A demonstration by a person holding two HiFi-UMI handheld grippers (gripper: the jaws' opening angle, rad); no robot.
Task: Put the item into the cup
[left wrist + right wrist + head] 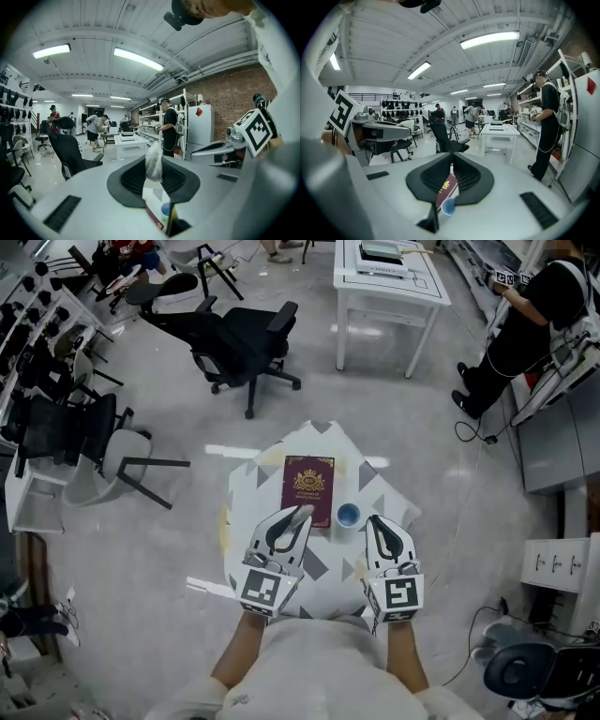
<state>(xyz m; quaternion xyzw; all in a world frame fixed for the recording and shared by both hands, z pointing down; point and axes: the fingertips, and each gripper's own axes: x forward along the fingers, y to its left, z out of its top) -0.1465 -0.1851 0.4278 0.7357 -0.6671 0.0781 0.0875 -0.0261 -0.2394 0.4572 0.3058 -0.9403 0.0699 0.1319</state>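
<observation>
Your left tool [300, 514] is clamped on a small, crumpled, whitish translucent wad [153, 160], pinched at the very tips of its narrowly parted jaws. The small round blue cup [348, 515] stands on the white-and-grey patterned surface [255, 486] just to the right of that tool's tips. Your right tool [374, 520] (jaws pressed together, nothing between them) sits just beyond the cup.

To do this step well, I judge you should carry the wad rightward until it hangs squarely over the cup's mouth, lower it close, and only then let go. It looks light and could catch the rim. Mind the flat maroon booklet with a gold crest [308, 486] lying ahead of the left tool.

The head view gives the whole layout. Only the left gripper view shows how little of the wad the pads hold, and the right gripper view shows the cup below its closed tips.
</observation>
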